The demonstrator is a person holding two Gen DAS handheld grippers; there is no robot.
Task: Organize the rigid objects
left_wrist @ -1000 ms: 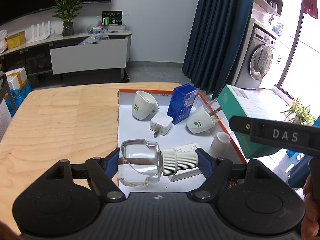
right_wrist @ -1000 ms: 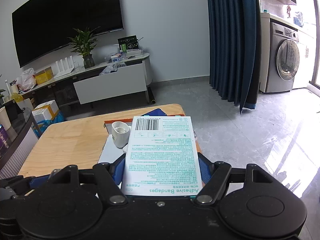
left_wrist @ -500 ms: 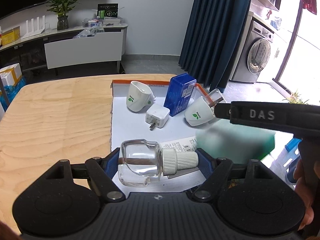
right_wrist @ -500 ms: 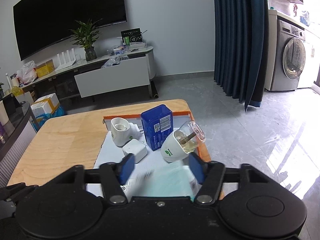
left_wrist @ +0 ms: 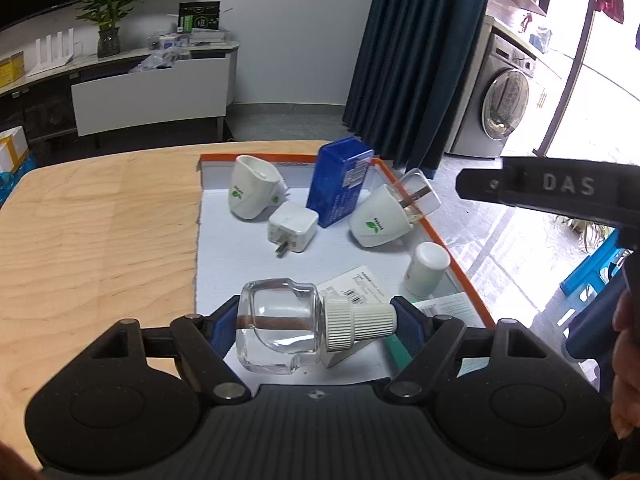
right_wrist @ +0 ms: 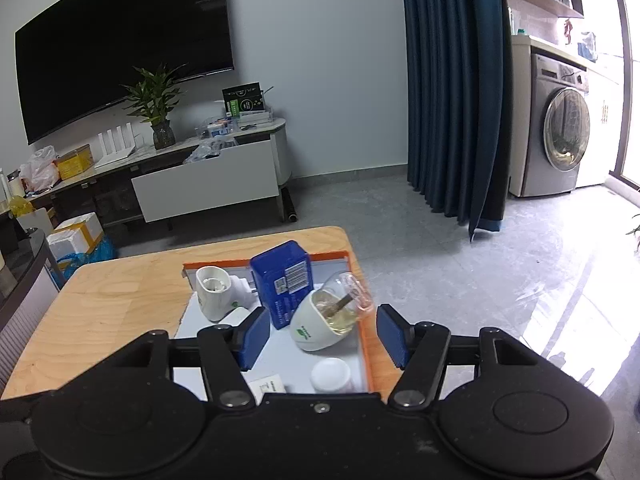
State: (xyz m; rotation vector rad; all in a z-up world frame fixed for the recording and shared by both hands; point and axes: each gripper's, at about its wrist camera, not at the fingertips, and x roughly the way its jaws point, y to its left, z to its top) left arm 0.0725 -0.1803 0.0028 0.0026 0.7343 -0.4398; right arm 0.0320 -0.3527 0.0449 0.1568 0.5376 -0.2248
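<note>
My left gripper is shut on a clear glass bottle with a white ribbed cap, held sideways over the near end of the orange-rimmed white tray. My right gripper hovers over the tray's near right part. Its jaws are opening and nothing is between them. A green-and-white bandage box lies in the tray's near right corner, partly hidden by my left fingers. In the left wrist view, the right gripper's black body marked DAS shows at the right.
The tray holds a blue box, a white plug-in diffuser, a second diffuser with a bottle in it, a white charger and a small white bottle. Bare wooden tabletop lies left of the tray.
The bandage box has left my right gripper and dropped into the tray's near right corner. The right jaws are empty now. My left gripper still holds the bottle in place.
</note>
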